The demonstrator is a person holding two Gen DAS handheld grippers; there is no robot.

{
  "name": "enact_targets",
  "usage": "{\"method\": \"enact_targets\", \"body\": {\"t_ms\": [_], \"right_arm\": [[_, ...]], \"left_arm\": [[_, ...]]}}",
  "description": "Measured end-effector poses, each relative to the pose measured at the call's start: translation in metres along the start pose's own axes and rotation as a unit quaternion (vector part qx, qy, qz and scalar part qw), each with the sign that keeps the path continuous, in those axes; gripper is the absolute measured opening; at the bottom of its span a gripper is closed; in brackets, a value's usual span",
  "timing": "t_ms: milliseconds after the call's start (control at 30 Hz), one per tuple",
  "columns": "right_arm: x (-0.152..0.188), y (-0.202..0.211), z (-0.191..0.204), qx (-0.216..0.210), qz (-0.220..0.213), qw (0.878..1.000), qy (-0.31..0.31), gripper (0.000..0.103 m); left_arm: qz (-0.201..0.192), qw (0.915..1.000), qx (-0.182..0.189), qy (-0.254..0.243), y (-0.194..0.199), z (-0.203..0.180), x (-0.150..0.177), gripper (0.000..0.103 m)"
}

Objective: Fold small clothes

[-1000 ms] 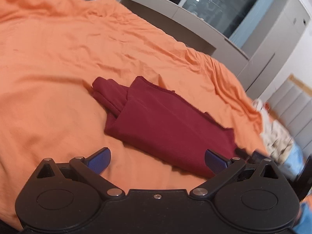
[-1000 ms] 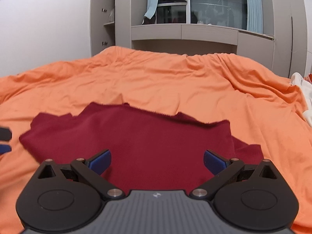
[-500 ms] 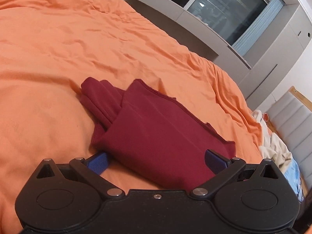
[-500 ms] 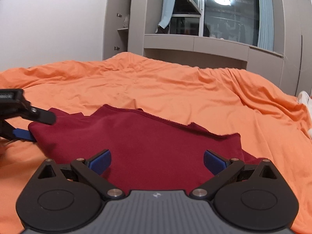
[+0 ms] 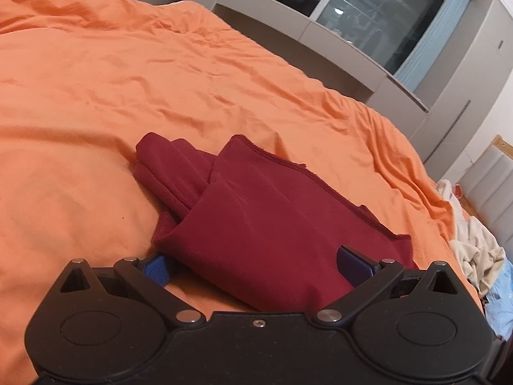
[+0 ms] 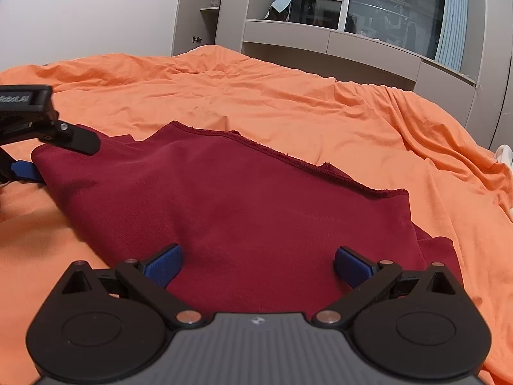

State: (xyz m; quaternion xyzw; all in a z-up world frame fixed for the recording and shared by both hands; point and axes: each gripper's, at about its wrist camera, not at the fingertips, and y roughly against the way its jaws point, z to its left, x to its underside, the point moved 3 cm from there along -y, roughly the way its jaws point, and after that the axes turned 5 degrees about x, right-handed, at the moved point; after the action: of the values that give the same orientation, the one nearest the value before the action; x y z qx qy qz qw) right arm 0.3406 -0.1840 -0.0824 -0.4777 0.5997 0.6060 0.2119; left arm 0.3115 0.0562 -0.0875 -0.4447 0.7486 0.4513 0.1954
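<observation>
A dark red garment lies folded on the orange bed sheet; it also shows in the right wrist view. My left gripper is open and straddles the garment's near folded edge, one blue pad under the left corner and the other over the cloth. From the right wrist view the left gripper sits at the garment's left end. My right gripper is open, low over the garment's near part, with both blue pads against the cloth.
A heap of light clothes lies at the bed's right edge. Grey cabinets and a dark window stand behind the bed. A grey padded headboard is at the far right.
Both grippers have moved forward and down onto the garment. The left gripper's left pad has slid under the garment's near left corner. Both stay open.
</observation>
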Motion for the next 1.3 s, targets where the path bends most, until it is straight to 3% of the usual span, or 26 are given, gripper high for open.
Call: {"method": "enact_targets", "body": {"t_ms": [333, 633, 1000, 1100, 1200, 1267, 1300], "right_arm": [[0.001, -0.001, -0.002, -0.002, 0.001, 1.0, -0.001, 0.103], [0.001, -0.001, -0.002, -0.002, 0.001, 1.0, -0.002, 0.103], [0.001, -0.001, -0.003, -0.002, 0.001, 1.0, -0.002, 0.103], [0.001, -0.001, -0.003, -0.002, -0.001, 1.0, -0.002, 0.103], [0.001, -0.001, -0.003, -0.003, -0.003, 1.0, -0.004, 0.103], [-0.001, 0.001, -0.006, -0.008, -0.003, 1.0, -0.013, 0.103], [-0.003, 0.002, -0.009, -0.011, -0.001, 1.0, -0.02, 0.103]], "left_arm": [[0.003, 0.9989, -0.046, 0.013, -0.013, -0.004, -0.005, 0.102], [0.006, 0.9987, -0.049, 0.011, -0.013, -0.003, -0.005, 0.102], [-0.011, 0.9972, -0.055, 0.049, -0.014, 0.0, -0.011, 0.1], [-0.02, 0.9961, -0.073, 0.046, -0.014, 0.001, -0.016, 0.084], [-0.03, 0.9943, -0.079, 0.064, -0.013, 0.008, -0.019, 0.062], [-0.036, 0.9931, -0.079, 0.08, -0.012, 0.015, -0.022, 0.034], [-0.037, 0.9927, -0.076, 0.087, -0.012, 0.018, -0.023, 0.03]]}}
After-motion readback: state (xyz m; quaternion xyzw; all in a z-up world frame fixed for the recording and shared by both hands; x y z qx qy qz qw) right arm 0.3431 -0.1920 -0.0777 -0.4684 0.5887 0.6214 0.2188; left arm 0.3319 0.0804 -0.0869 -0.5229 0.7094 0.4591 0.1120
